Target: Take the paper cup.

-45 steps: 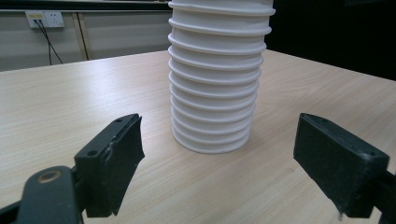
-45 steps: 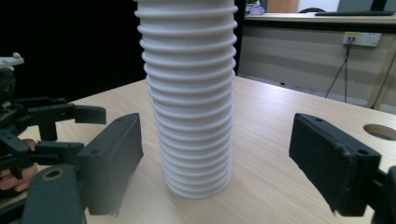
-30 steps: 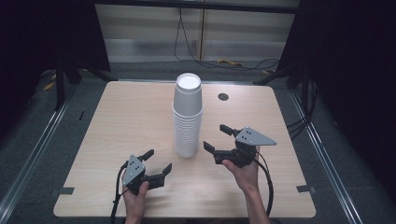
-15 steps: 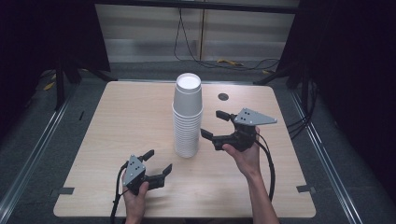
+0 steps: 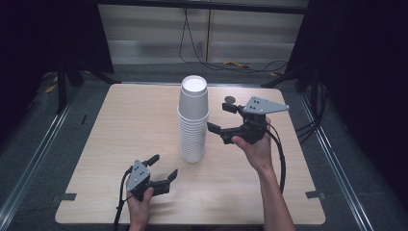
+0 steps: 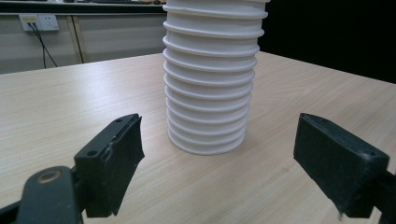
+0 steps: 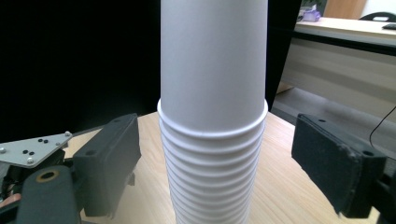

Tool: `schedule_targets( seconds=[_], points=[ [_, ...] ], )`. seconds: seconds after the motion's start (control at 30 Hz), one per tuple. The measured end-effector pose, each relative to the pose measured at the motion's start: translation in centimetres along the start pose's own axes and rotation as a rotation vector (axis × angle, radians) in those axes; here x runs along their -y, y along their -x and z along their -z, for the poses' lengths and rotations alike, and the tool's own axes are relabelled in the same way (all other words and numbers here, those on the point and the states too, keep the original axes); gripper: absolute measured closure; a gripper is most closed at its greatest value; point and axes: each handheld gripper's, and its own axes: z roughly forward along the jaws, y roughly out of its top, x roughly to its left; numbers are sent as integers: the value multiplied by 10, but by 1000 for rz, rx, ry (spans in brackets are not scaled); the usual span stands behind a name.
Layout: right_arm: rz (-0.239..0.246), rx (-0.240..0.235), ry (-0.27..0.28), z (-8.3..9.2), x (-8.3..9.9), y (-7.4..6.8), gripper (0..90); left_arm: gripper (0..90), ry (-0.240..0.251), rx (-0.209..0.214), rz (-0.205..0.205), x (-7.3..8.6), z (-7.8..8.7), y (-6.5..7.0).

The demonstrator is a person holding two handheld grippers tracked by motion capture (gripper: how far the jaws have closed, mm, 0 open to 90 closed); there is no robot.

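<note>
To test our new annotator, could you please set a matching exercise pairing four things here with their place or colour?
1 cup stack
2 left gripper
3 right gripper
4 table

A raised beside the stack's top
B low, near the table's front edge
C white, upright mid-table
D light wood

Pairs: 1-C, 2-B, 3-A, 4-D

No readable text, label, brand, number or sign appears anywhere.

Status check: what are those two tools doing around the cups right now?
Left tool open, low on table. Right tool open, raised beside cup stack, not touching. Nothing in the way.
</note>
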Motion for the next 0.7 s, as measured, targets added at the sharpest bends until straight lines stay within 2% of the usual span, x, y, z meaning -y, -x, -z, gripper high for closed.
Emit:
schedule_targets(
  seconds=[0.13,0.43,0.7],
  points=[
    [21,-12,-28,-3,-14,4,162,156,-3,2,-6,0,0,0],
    [52,-15,-53,-11,-32,8,161,157,-12,1,-11,0,0,0],
    [64,-39,-53,-21,-49,7,160,157,-12,-6,-9,0,-1,0]
  ],
)
